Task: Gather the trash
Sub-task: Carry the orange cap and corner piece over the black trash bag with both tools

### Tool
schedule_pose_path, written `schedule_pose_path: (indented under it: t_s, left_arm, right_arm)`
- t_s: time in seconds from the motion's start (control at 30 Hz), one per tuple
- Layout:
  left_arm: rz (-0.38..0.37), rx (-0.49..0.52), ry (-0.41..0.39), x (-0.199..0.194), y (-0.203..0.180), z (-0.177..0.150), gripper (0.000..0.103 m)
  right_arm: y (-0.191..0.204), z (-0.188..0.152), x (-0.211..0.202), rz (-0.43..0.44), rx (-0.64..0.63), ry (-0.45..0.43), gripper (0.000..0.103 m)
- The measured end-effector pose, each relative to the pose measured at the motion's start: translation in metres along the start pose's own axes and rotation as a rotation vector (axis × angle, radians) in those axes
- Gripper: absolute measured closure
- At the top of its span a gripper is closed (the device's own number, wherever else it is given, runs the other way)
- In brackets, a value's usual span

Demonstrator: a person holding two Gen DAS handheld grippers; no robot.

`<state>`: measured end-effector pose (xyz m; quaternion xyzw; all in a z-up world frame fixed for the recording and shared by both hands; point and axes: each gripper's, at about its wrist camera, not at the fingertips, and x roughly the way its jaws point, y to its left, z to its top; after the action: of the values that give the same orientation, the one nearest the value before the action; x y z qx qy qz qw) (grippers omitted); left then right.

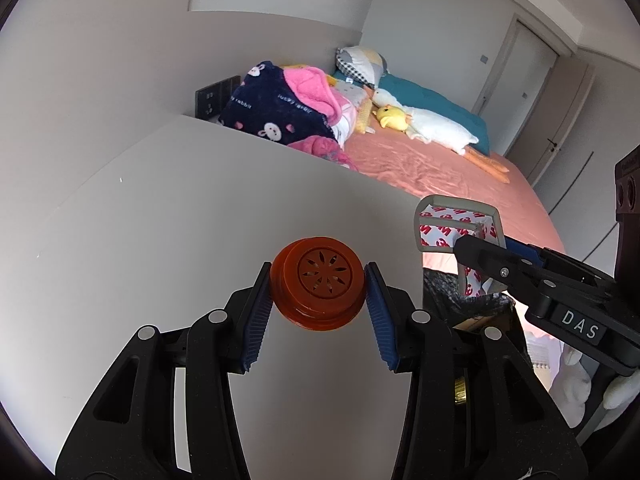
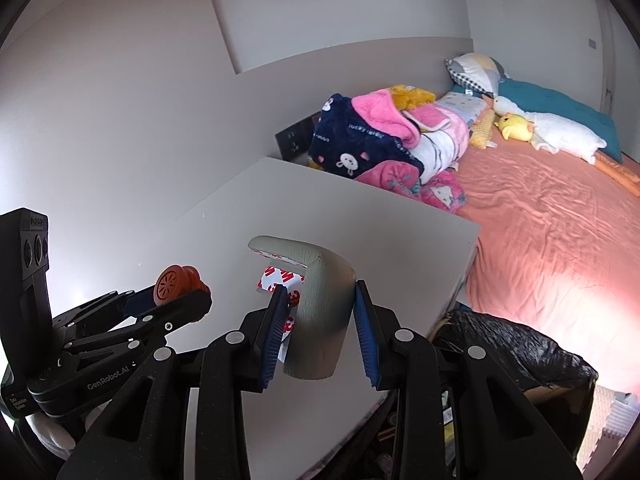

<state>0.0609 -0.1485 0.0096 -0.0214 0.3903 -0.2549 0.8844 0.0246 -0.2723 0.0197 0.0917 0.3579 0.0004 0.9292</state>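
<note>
My left gripper [image 1: 319,289] is shut on a round orange perforated cap [image 1: 319,283], held above the white table top [image 1: 160,220]. The same cap [image 2: 176,282] shows in the right wrist view at the lower left, in the left gripper [image 2: 188,300]. My right gripper [image 2: 320,300] is shut on a grey L-shaped corner guard [image 2: 322,308] with red-and-white adhesive backing. In the left wrist view that guard [image 1: 456,228] hangs at the right, above the black-lined bin [image 1: 460,296], with the right gripper [image 1: 480,252] clamped on it.
A black trash bag lines a bin [image 2: 516,348] beside the table's right edge. Past the white table [image 2: 360,220] lies a bed with a salmon sheet [image 2: 560,216], piled blankets [image 2: 380,140] and plush toys [image 2: 516,126]. White walls stand left and behind.
</note>
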Motion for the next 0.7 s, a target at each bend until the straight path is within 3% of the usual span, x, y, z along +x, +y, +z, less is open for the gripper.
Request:
schedule_pose_path:
  t_s: [0.7]
  left_arm:
    - [-0.131,0.143,-0.006,-0.003,-0.071,-0.002,0.058]
  right_arm:
    - [-0.045,-0.033,-0.073,-0.1,0.11,-0.084,0.068]
